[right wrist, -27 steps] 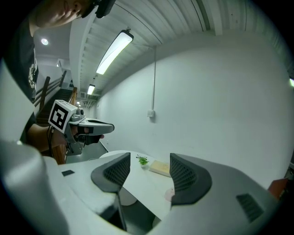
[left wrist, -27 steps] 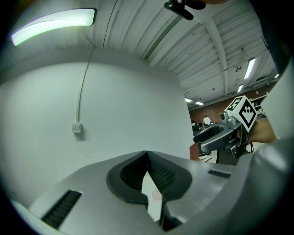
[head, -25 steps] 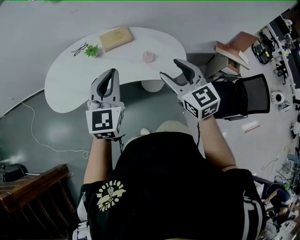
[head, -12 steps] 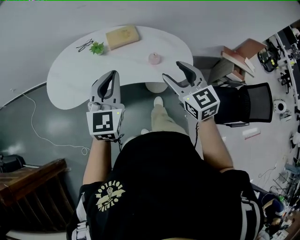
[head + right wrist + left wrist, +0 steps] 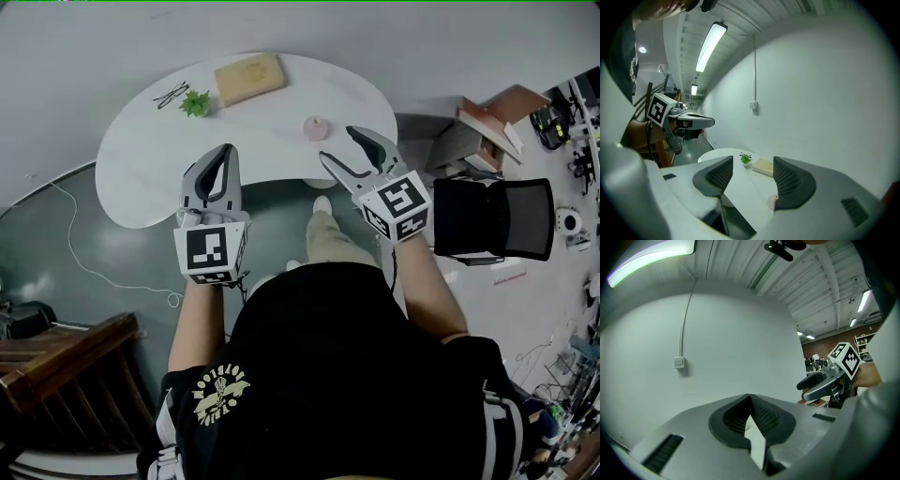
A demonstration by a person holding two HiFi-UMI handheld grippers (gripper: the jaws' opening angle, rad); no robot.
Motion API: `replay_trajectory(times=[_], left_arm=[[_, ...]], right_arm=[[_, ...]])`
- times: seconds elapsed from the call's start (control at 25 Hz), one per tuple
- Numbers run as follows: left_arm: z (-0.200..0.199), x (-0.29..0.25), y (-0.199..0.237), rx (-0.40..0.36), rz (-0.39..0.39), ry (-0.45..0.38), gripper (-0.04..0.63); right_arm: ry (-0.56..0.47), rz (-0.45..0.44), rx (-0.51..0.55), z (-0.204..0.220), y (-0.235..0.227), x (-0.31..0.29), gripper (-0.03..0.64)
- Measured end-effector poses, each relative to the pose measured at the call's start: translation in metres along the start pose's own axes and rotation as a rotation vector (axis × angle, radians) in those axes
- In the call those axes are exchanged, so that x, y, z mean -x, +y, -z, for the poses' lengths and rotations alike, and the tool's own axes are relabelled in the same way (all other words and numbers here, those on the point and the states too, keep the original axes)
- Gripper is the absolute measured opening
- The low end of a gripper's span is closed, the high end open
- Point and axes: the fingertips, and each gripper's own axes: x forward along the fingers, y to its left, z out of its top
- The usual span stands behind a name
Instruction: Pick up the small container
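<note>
The small pink container (image 5: 316, 127) stands on the white kidney-shaped table (image 5: 150, 159), near its right front edge. My right gripper (image 5: 344, 148) hovers open just right of and short of the container, with nothing between its fingers. In the right gripper view the container (image 5: 771, 202) peeks out beside the right finger (image 5: 790, 183), still beyond the tips. My left gripper (image 5: 222, 161) is held over the table's front edge, shut and empty. In the left gripper view its jaws meet at the tips (image 5: 750, 397) and face a bare wall.
A tan box (image 5: 249, 77), a small green plant (image 5: 195, 102) and a pair of glasses (image 5: 170, 94) lie at the table's far side. A black chair (image 5: 492, 217) and stacked books (image 5: 497, 108) are to the right. Wooden stairs (image 5: 66, 356) sit at lower left, and a cable (image 5: 75, 272) runs on the floor.
The table and container have slid lower and rightward in the head view as the person steps closer. Both grippers keep their poses, left shut and right open.
</note>
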Motion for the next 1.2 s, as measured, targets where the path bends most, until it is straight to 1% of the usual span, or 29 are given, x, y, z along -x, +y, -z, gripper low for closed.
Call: replay_trajectory(times=[0.32,0.48,0.68,0.84,1.0,1.2], left_arm=[[-0.001,-0.073,0.005,0.008,0.002,0.012,0.021],[0.006,-0.109,0.003,0.016,0.007,0.018,0.021],[0.028,-0.142,-0.007,0.016,0.023,0.066,0.021],[0.042,-0.169,-0.006,0.033,0.028,0.093,0.021],[0.065,-0.185,-0.008,0.040,0.041,0.137,0.021],[0.094,-0.201,-0.006,0.061,0.038,0.176,0.021]], right_arm=[[0.054,-0.040,-0.026,0.019,-0.052,-0.044,0.259],[0.078,-0.065,-0.036,0.032,-0.076,-0.064,0.259],[0.113,-0.117,-0.077,0.062,-0.092,-0.088,0.259],[0.139,-0.161,-0.102,0.084,-0.105,-0.112,0.259],[0.180,-0.210,-0.133,0.112,-0.105,-0.132,0.259],[0.228,-0.258,-0.139,0.147,-0.103,-0.159,0.259]])
